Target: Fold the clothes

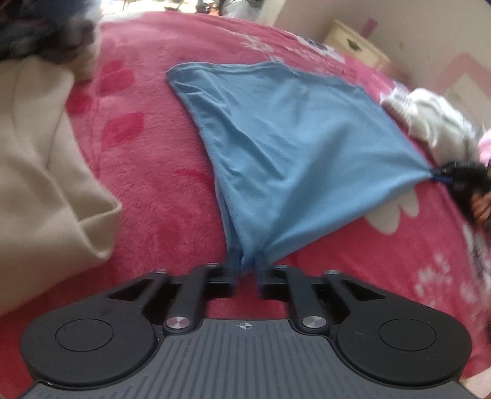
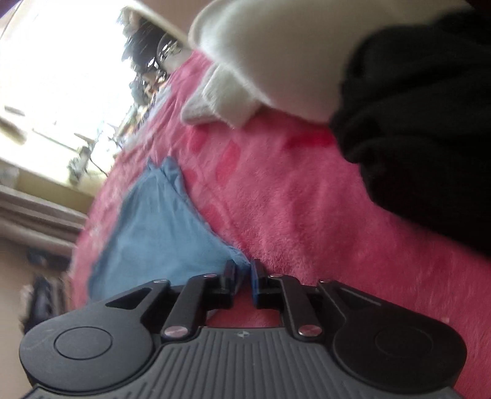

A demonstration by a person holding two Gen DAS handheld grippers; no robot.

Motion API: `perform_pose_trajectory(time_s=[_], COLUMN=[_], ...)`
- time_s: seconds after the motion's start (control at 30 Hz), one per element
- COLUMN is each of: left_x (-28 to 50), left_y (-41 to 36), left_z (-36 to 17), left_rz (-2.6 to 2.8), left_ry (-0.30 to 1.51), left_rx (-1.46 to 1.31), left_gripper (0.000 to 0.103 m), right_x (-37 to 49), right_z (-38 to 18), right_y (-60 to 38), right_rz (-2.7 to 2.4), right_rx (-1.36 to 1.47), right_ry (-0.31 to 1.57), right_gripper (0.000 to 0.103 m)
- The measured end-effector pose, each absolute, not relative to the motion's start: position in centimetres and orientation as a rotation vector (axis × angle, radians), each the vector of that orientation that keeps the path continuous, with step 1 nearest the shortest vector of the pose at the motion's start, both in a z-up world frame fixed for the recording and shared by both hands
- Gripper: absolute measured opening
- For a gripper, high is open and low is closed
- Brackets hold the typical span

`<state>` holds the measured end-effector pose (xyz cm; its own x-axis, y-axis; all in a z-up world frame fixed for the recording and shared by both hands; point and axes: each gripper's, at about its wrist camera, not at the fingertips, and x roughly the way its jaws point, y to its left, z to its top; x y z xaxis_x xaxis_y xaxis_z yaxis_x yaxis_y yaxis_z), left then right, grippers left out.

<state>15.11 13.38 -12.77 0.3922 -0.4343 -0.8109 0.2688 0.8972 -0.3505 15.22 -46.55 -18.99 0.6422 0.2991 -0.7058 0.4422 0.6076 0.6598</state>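
Left claw and right claw each pinch a near corner of the blue garment, spread on the pink bed blanket; folding appears incomplete.

Bare pink blanket separates cream garment from blue cloth.

A pink fleece blanket with red and white flower prints is spread over the bed. A cream garment is piled at the left edge, with a dark blurred heap behind it. White clothing is bunched at the right side. A cream nightstand is seen against the wall beyond. From the right wrist view, a black garment and a white one are seen on the blanket, beside a bright window.
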Motion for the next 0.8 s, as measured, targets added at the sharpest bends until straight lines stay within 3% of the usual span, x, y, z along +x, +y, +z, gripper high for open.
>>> perform_pose_trajectory(time_s=[0.03,0.07,0.1,0.23,0.37,0.53,0.67,0.73,0.77,0.8], left_x=[14.8,14.4,14.0,12.9,13.5,14.7,15.1,15.3,15.3,15.4], left_y=[13.9,14.4,15.0,14.8,14.4,15.8,15.0,14.4,14.4,14.3], left_z=[-12.6,-12.4,-12.3,-13.7,-16.0,-17.5,-16.9,-16.7,-16.6,-16.5], left_rz=[-0.441,-0.435,-0.441,-0.464,-0.393,-0.307,-0.305,-0.300,-0.293,-0.286], left_ry=[1.088,1.097,1.117,1.148,1.143,1.080,1.056,1.044,1.036,1.027], left_rx=[-0.198,-0.225,-0.273,-0.527,-0.781,-1.043,-0.960,-0.909,-0.900,-0.892], left_gripper=[0.036,0.037,0.038,0.062,0.065,0.064,0.051,0.030,0.011,0.006], right_x=[15.1,14.9,14.8,14.1,13.5,14.1,14.8,15.0,15.2,15.2], right_z=[-19.1,-19.3,-19.4,-20.0,-20.6,-21.9,-22.3,-22.5,-22.6,-22.6], right_y=[-46.4,-46.3,-46.1,-45.5,-44.9,-44.3,-45.0,-45.2,-45.1,-44.9], right_rz=[-0.089,-0.081,-0.072,-0.038,-0.003,-0.016,-0.058,-0.083,-0.099,-0.116], right_rx=[0.976,1.004,1.032,1.145,1.257,1.327,1.348,1.342,1.330,1.313], right_ry=[0.905,0.904,0.903,0.900,0.894,0.851,0.794,0.770,0.762,0.758], right_gripper=[0.027,0.039,0.041,0.047,0.053,0.051,0.041,0.029,0.022,0.012])
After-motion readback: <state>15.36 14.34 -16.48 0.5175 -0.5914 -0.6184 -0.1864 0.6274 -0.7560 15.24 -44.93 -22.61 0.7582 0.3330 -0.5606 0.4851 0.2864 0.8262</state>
